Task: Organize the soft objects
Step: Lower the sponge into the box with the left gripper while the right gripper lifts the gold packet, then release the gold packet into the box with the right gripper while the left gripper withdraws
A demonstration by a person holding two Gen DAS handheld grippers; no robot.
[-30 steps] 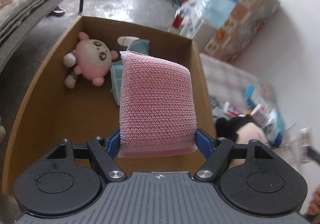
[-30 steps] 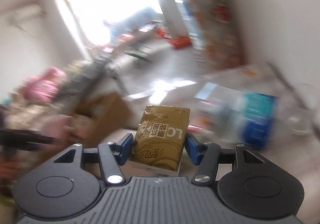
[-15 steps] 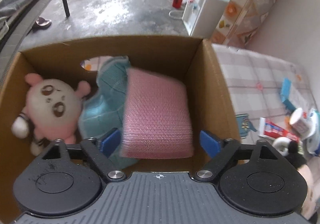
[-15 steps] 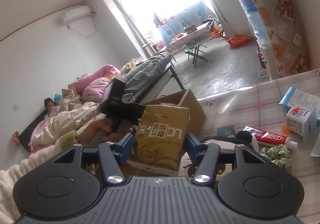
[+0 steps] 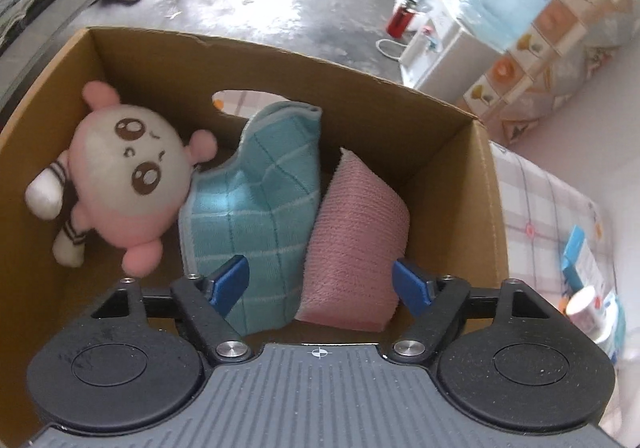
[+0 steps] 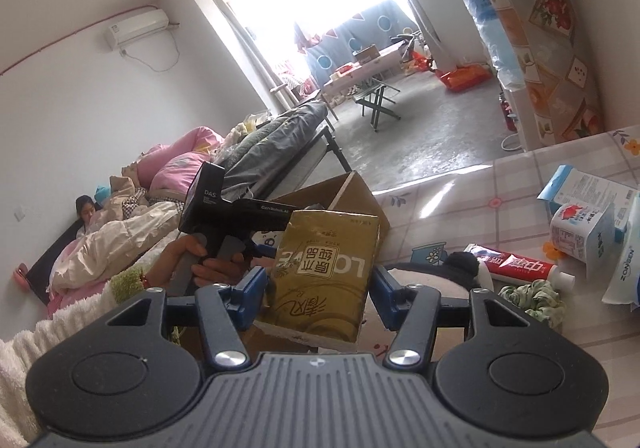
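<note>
In the cardboard box [image 5: 440,136] the pink mesh cloth [image 5: 356,248] lies loose against the teal towel [image 5: 256,204], the pink plush [image 5: 124,172] at nine o'clock, the left gripper [image 5: 322,284] closing on nothing, while the right gripper [image 6: 318,288] clamps a gold tissue pack [image 6: 324,272].

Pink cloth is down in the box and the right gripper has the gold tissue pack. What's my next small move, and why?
Probably lift the left gripper straight up out of the cardboard box. Its jaws are closing but press on nothing; the pink cloth leans on the teal towel beside the plush toy. That clears the box for the right gripper to bring in the gold tissue pack.
</note>
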